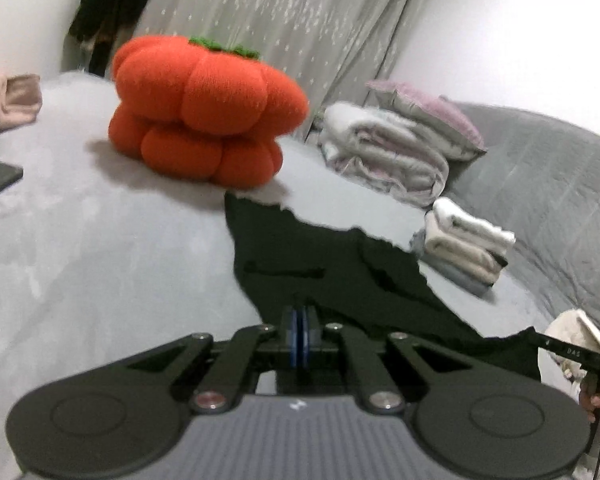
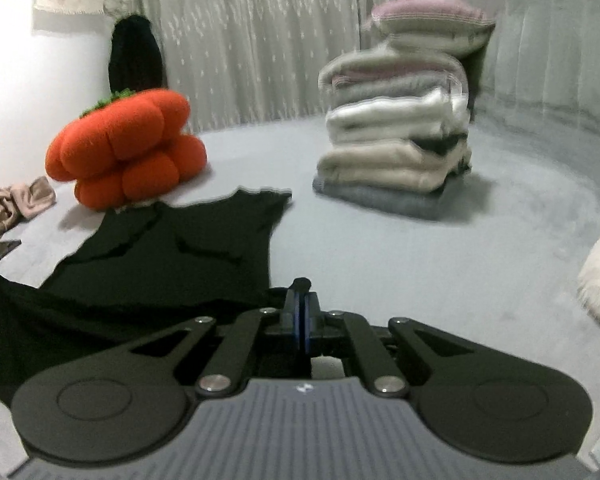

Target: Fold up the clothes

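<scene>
While both claws pinch it, black garment point(image 2: 172, 256) spread flat, grey bed point(image 2: 420, 264)

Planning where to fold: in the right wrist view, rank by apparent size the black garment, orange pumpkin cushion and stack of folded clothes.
1. Black garment, largest, though nearest.
2-3. Orange pumpkin cushion and stack of folded clothes look alike; unranked.
</scene>
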`<control>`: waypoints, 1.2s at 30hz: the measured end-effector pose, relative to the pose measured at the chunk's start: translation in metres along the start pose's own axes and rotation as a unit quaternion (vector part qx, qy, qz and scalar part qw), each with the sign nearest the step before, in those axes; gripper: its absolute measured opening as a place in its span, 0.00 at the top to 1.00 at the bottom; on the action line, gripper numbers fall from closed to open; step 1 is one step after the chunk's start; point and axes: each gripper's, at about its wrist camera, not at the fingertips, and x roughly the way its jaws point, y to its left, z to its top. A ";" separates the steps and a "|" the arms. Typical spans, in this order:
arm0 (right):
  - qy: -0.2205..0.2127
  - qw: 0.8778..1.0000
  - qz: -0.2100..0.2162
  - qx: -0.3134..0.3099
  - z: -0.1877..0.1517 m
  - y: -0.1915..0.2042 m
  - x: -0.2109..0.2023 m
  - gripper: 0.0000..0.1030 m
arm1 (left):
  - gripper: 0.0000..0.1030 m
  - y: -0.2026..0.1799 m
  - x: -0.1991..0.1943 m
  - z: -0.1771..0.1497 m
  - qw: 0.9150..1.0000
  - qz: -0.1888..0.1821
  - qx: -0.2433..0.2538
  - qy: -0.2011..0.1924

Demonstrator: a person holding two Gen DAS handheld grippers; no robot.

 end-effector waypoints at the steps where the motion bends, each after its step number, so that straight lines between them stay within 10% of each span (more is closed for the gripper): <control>1: -0.005 1.000 -0.002 0.000 0.001 -0.001 0.000 0.98 | 0.97 0.001 0.002 0.001 1.000 0.003 -0.001 0.000; 11: 0.048 0.999 -0.013 -0.019 -0.002 0.004 0.041 0.97 | 0.95 0.006 0.043 -0.005 0.995 0.060 0.014 0.074; 20: 0.104 0.995 0.000 0.008 -0.003 0.000 0.026 0.57 | 0.72 0.017 0.024 -0.003 0.987 0.026 -0.052 0.149; 36: 0.252 0.943 0.005 0.218 -0.003 -0.031 -0.022 0.57 | 0.61 0.034 -0.001 -0.022 0.924 0.008 -0.280 0.260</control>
